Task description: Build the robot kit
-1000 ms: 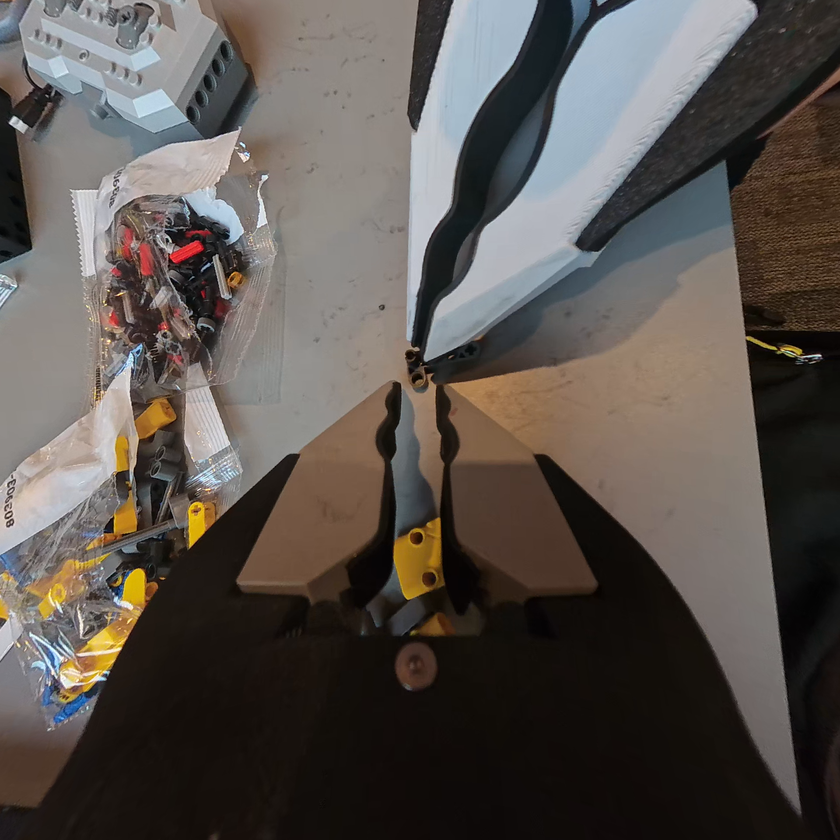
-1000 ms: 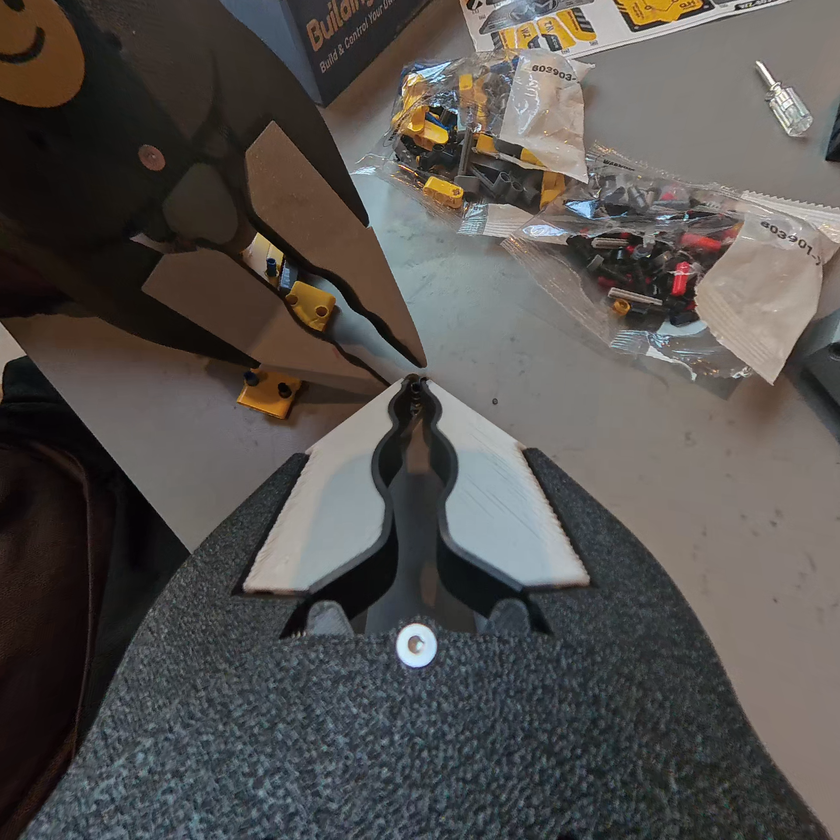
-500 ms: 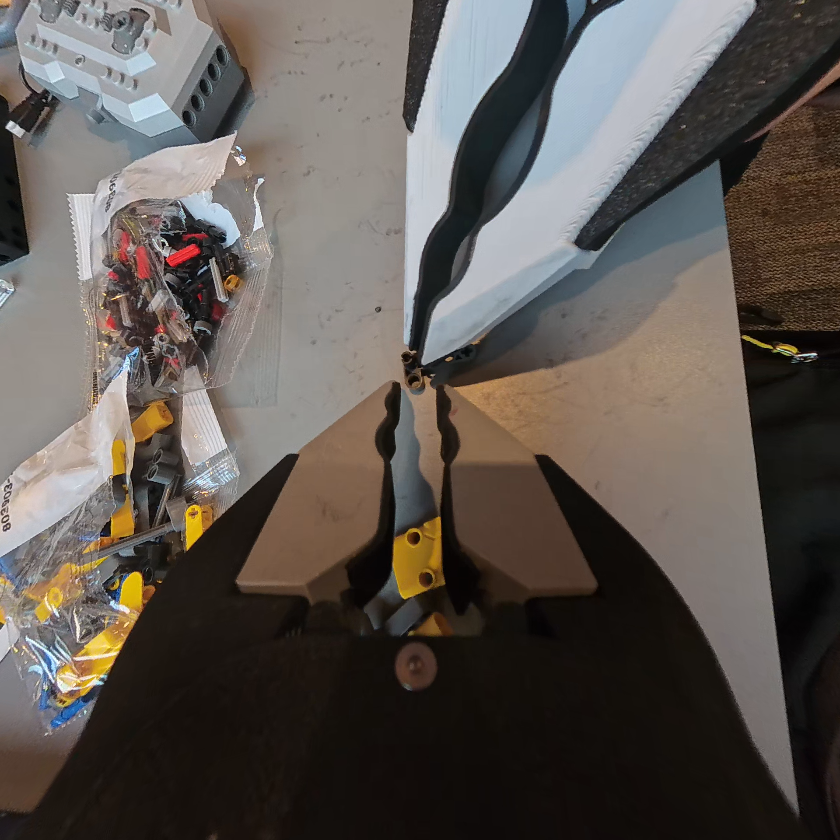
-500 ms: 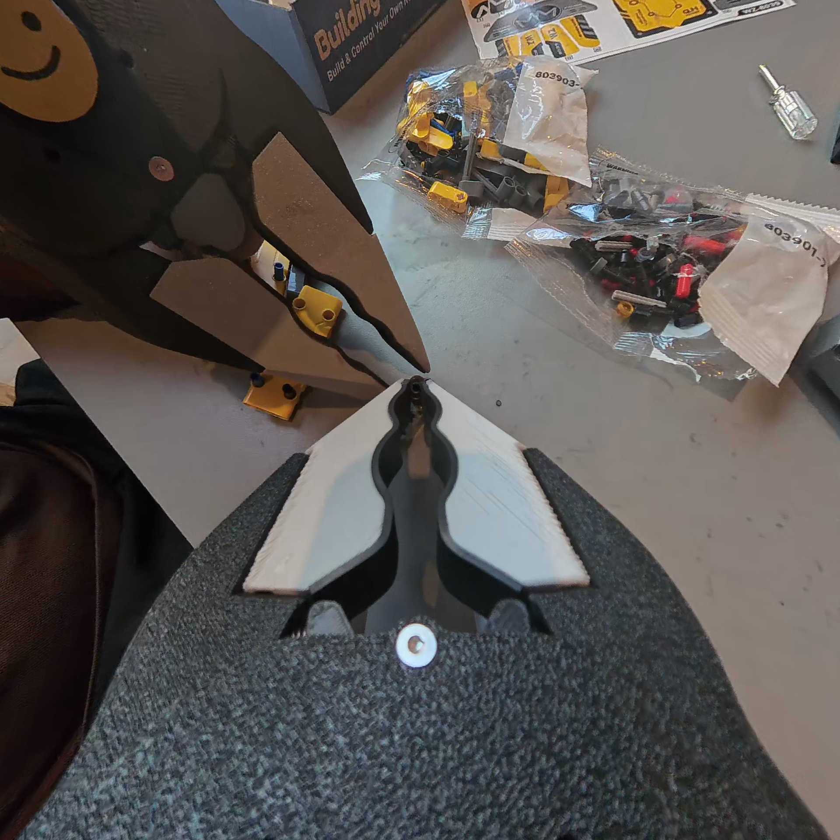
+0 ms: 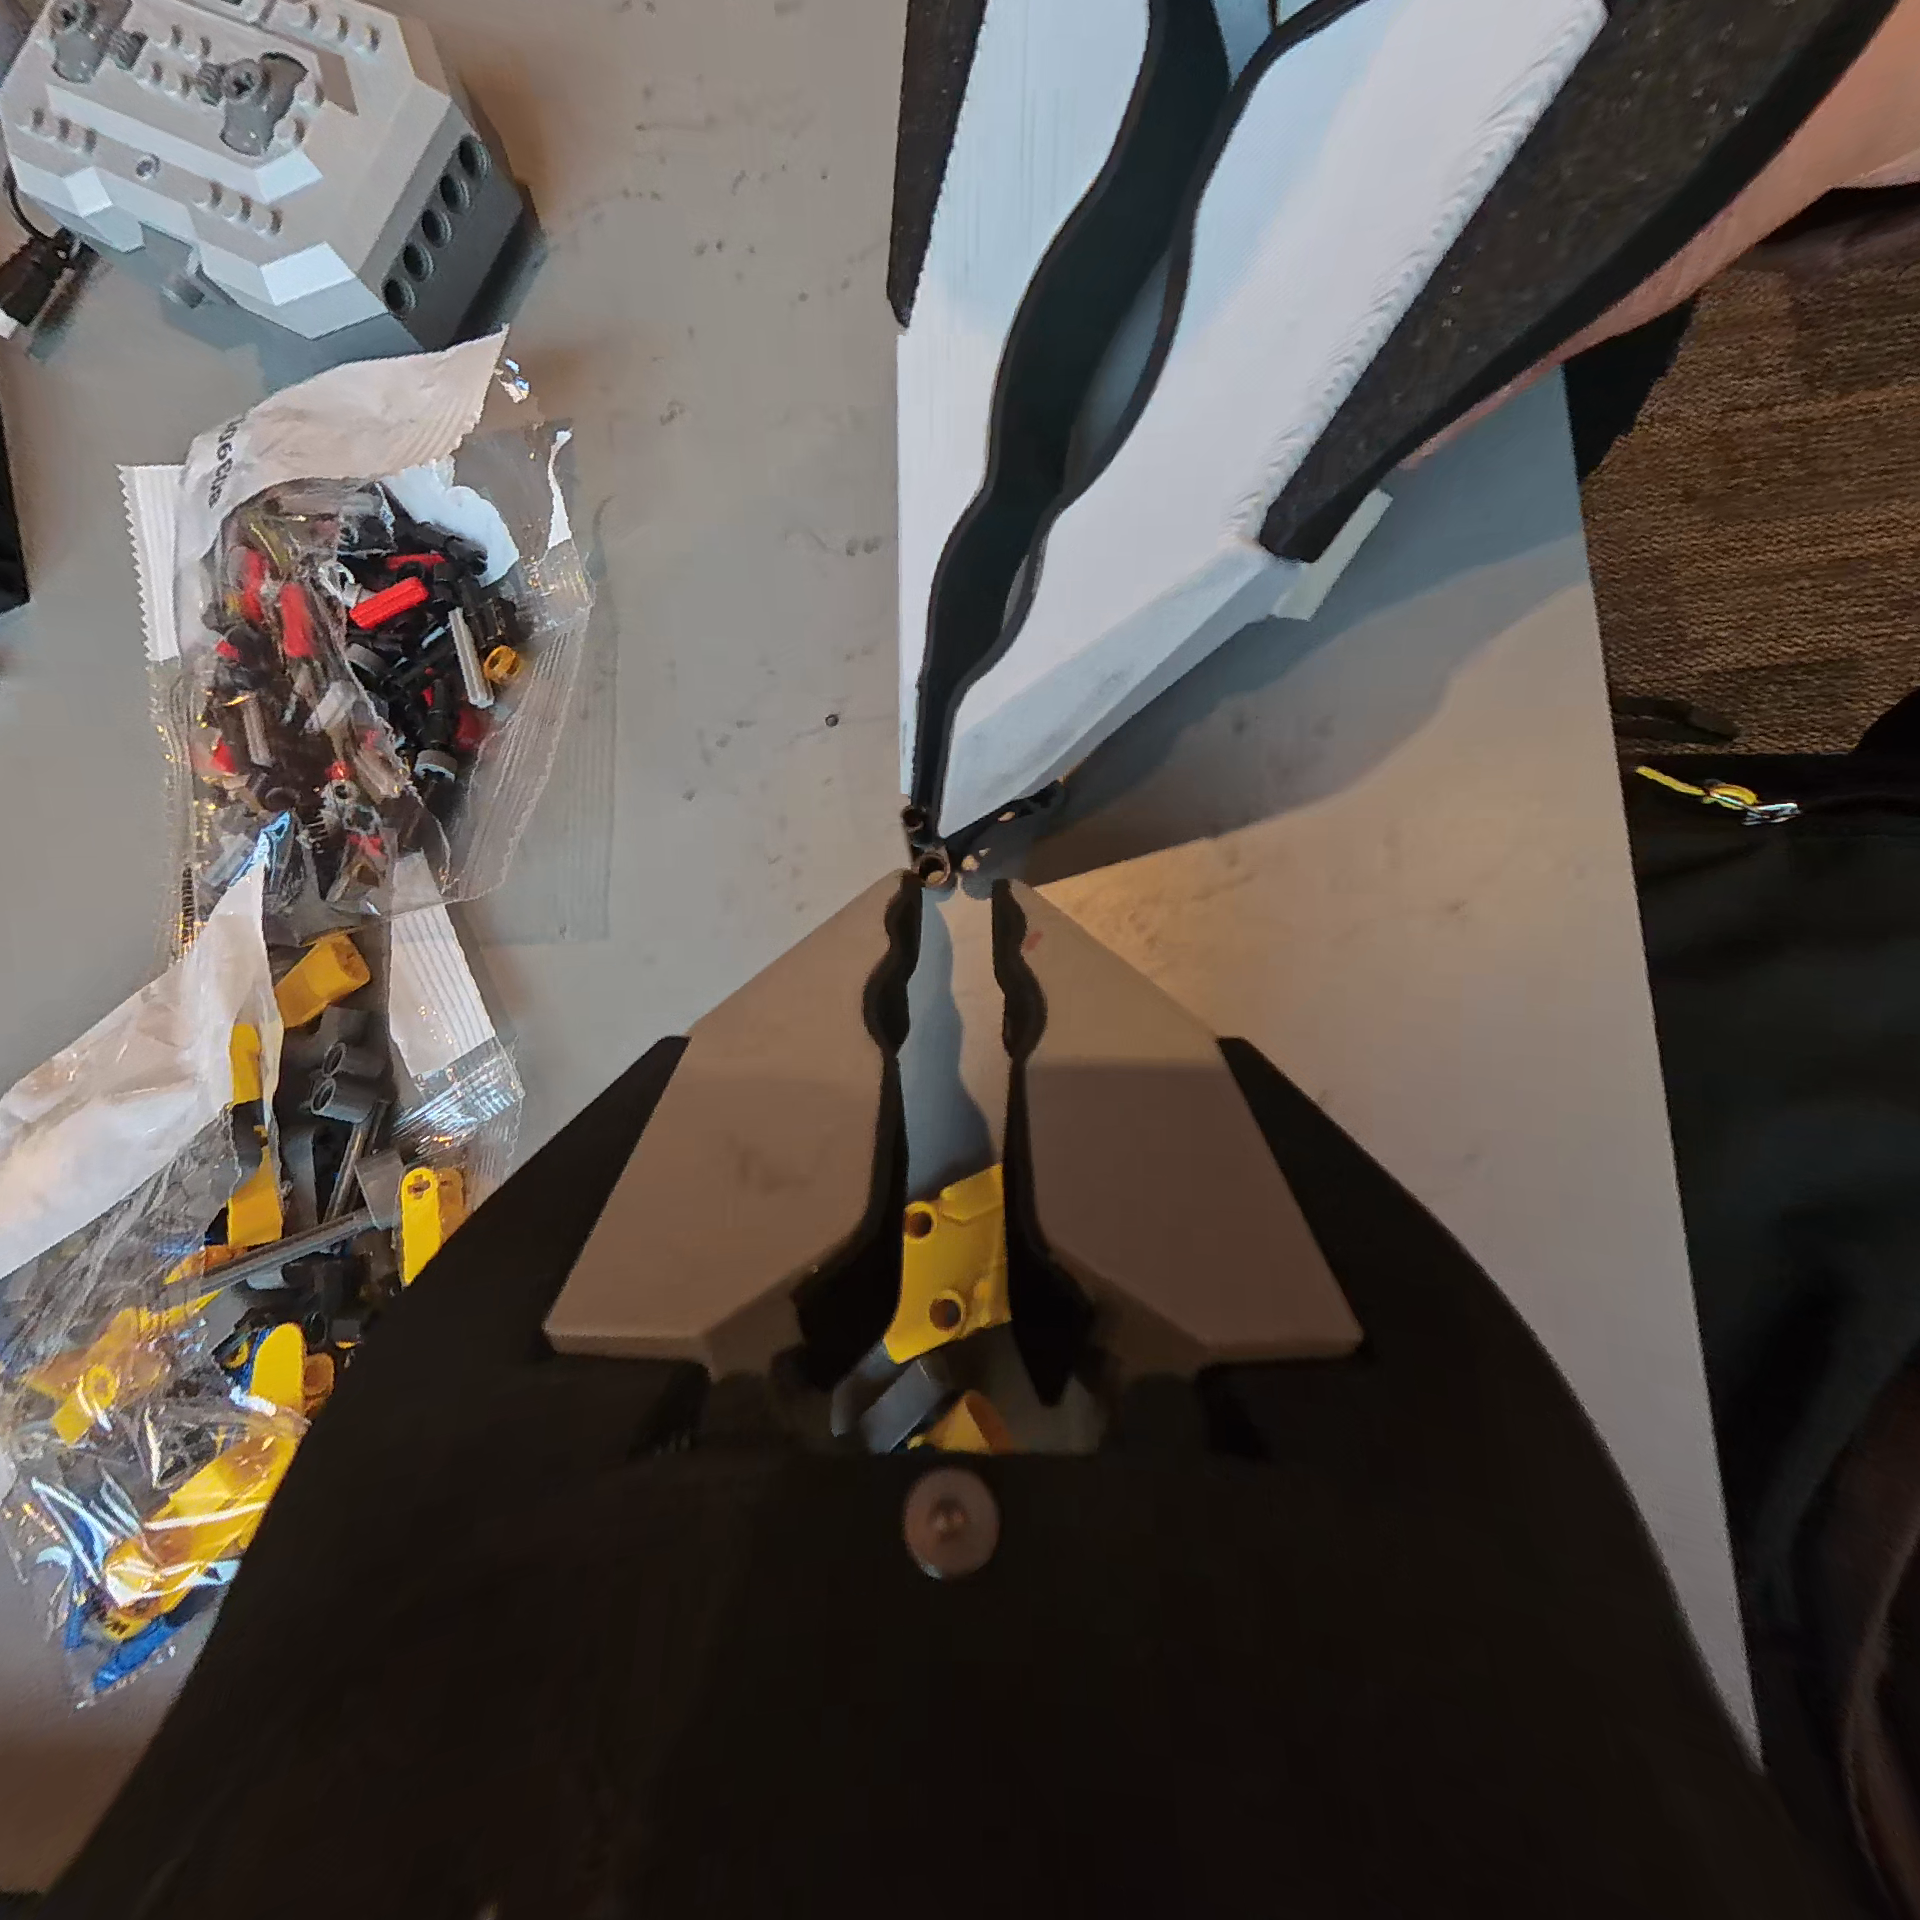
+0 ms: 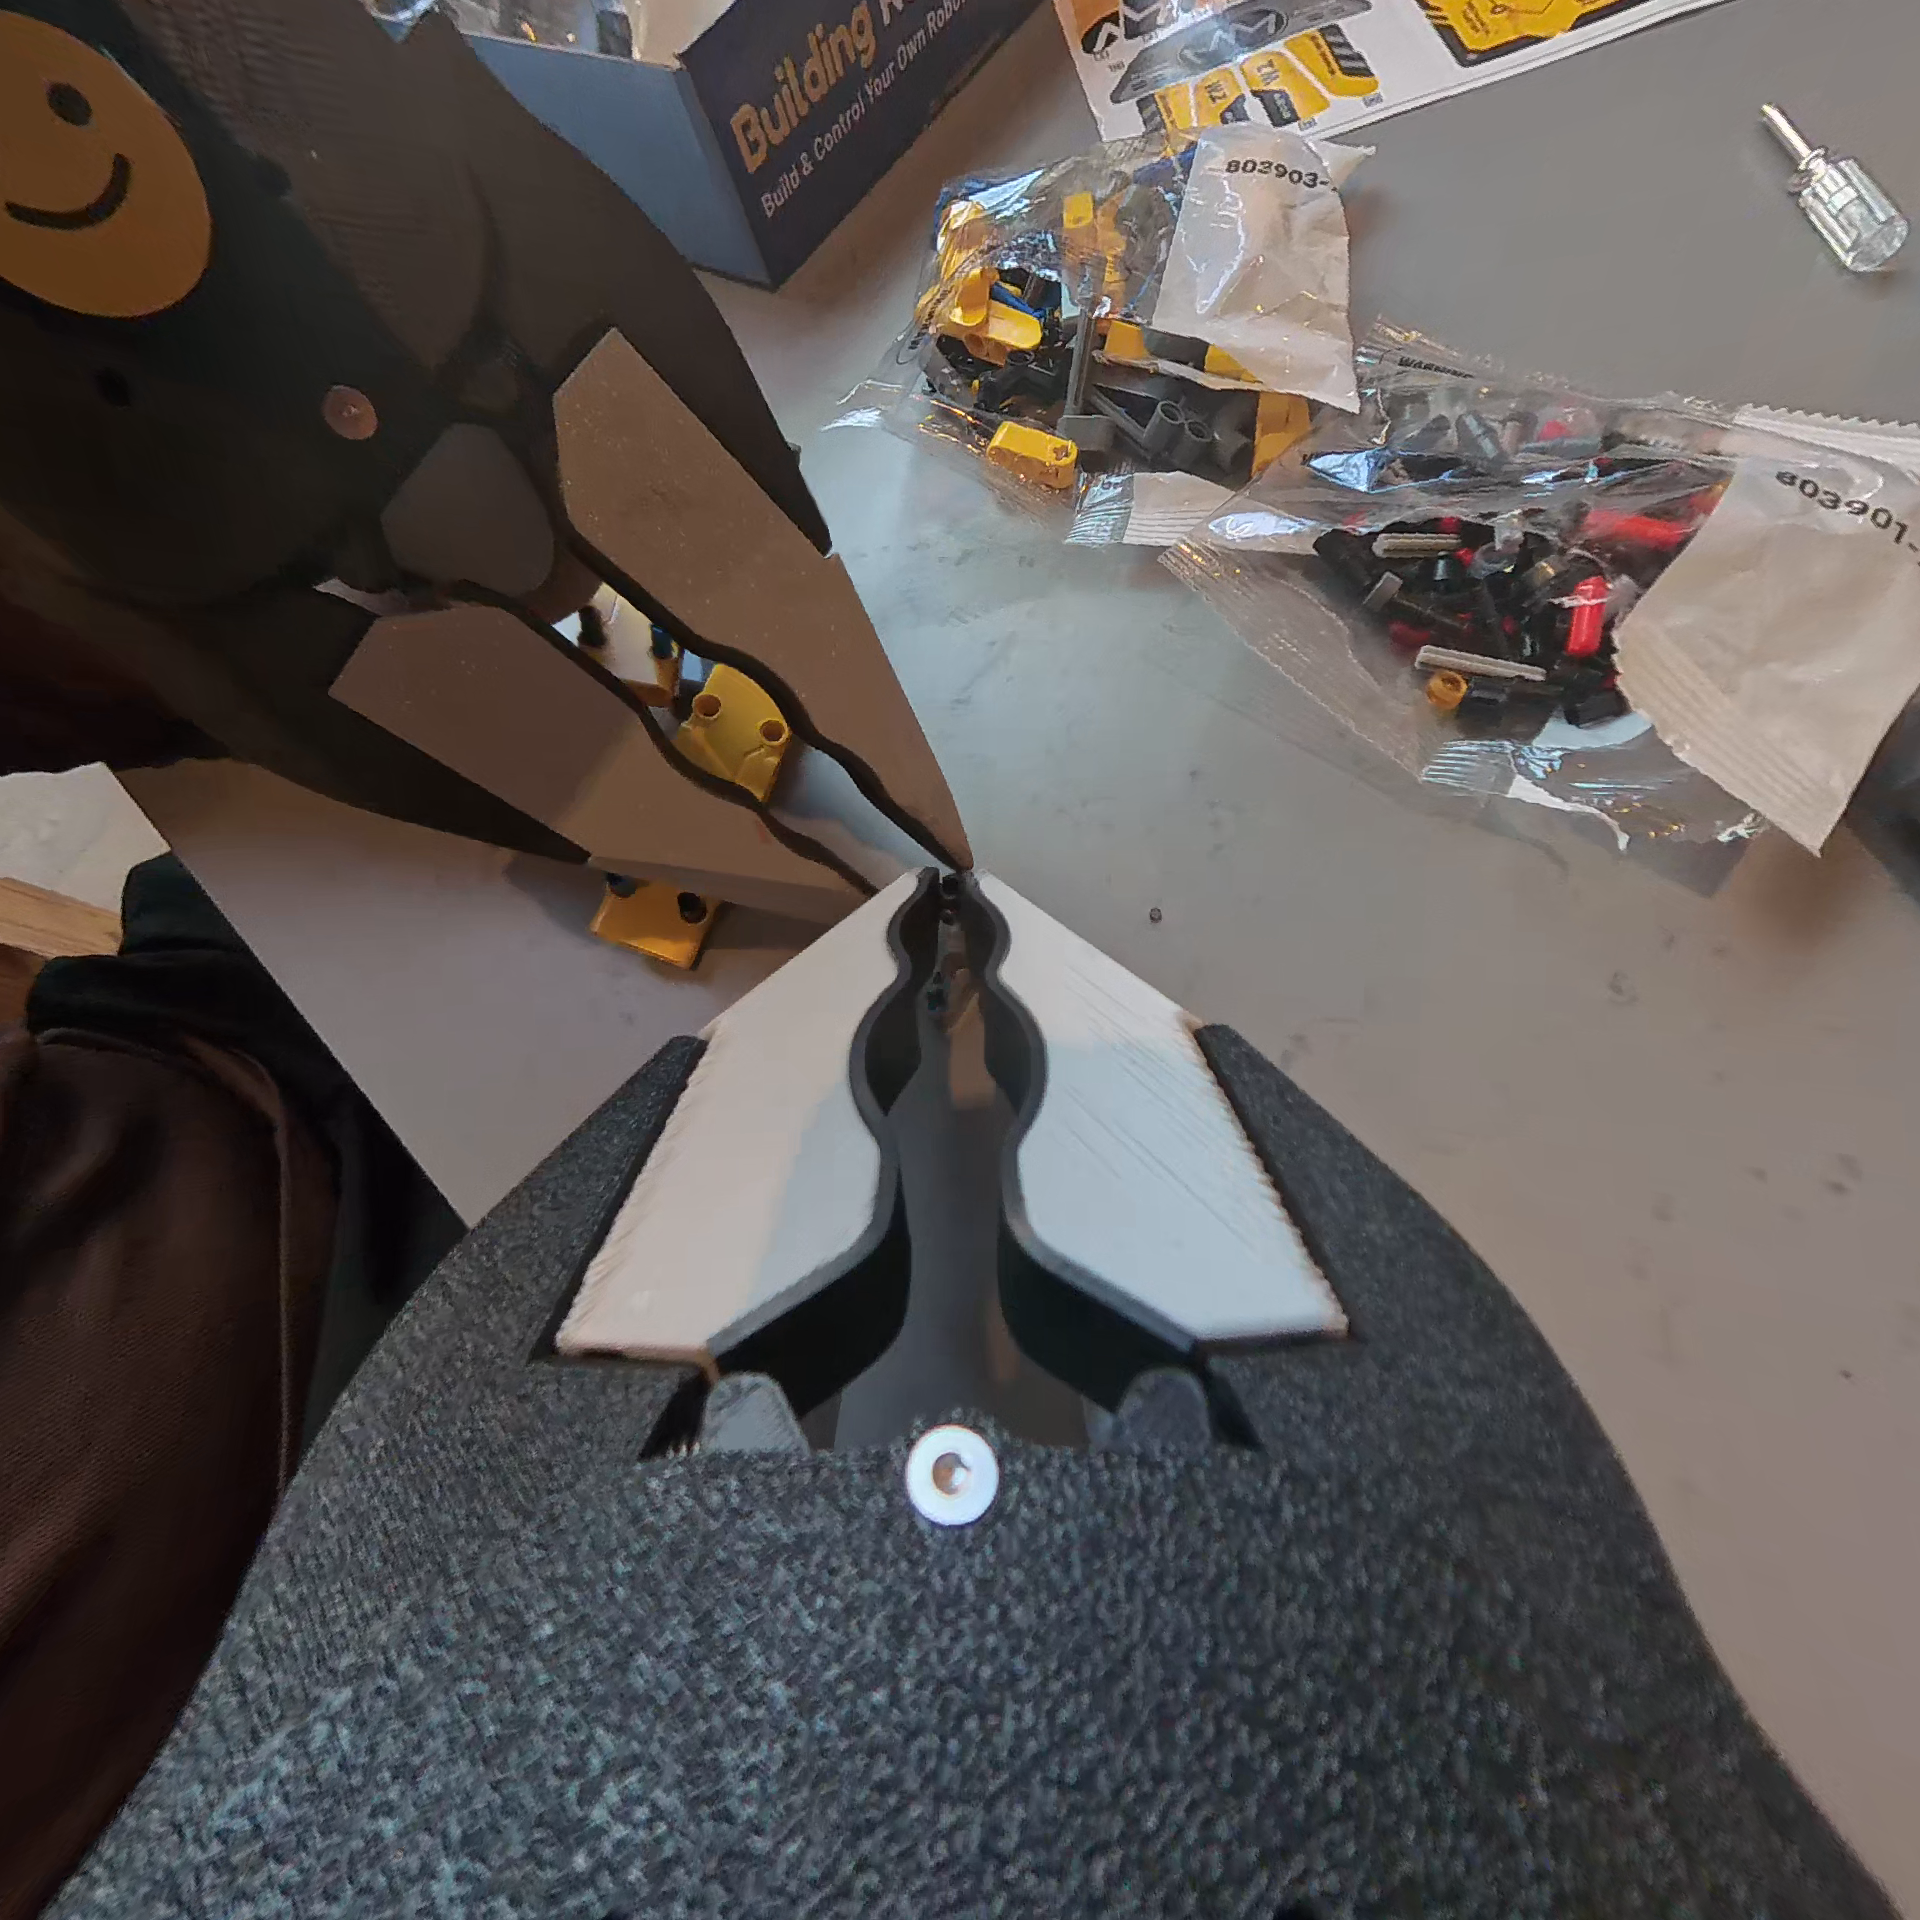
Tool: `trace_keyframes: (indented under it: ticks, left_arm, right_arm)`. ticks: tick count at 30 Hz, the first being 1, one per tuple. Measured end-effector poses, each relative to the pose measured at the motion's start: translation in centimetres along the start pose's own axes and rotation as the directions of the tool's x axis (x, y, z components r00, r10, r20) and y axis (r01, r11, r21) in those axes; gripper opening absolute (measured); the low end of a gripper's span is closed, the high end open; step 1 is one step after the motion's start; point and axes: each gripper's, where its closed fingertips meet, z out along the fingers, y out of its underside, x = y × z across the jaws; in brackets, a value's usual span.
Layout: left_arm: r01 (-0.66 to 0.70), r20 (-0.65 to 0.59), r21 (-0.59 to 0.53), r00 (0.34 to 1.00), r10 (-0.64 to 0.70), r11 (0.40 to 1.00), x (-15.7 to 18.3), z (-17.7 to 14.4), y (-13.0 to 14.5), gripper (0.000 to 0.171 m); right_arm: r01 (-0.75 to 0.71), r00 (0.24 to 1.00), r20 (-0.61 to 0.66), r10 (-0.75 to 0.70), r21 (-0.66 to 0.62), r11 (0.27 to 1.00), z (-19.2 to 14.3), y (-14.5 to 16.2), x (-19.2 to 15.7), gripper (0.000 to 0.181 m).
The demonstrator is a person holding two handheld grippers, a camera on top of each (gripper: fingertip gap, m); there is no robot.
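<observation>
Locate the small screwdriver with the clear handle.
Right wrist view, top right corner: the screwdriver lies on the grey table, beyond the bag of red and black parts.

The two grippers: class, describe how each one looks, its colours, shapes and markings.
Left gripper: smooth black body, grey wedge fingers with wavy black inner edges, a round yellow smiley sticker. Right gripper: speckled dark grey body, white ridged wedge fingers with the same wavy black edging, one pale screw.

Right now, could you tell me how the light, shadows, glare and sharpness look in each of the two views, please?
Left wrist view: warm light falls on the table beside the left gripper, the right gripper throws a broad soft shadow, and wide-angle bending curves the table edge. Right wrist view: the clear bags glint with glare; the near gripper body is slightly soft.
</observation>
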Motion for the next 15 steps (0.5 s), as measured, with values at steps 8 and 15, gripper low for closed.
trace_keyframes:
  ticks: [8, 15]
  left_arm:
    - [0.005, 0.006, -0.005, 1.0, -0.005, 1.0, -0.09, 0.25, 0.08, 0.015]
    - [0.014, 0.004, -0.01, 1.0, -0.014, 1.0, -0.14, 0.45, 0.03, 0.015]
  right_arm:
    - [-0.008, 1.0, -0.001, 0.008, 0.001, 1.0, -0.41, 0.24, 0.27, 0.004]
    - [0.042, 0.999, -0.034, -0.043, -0.031, 0.999, -0.06, 0.55, 0.37, 0.004]
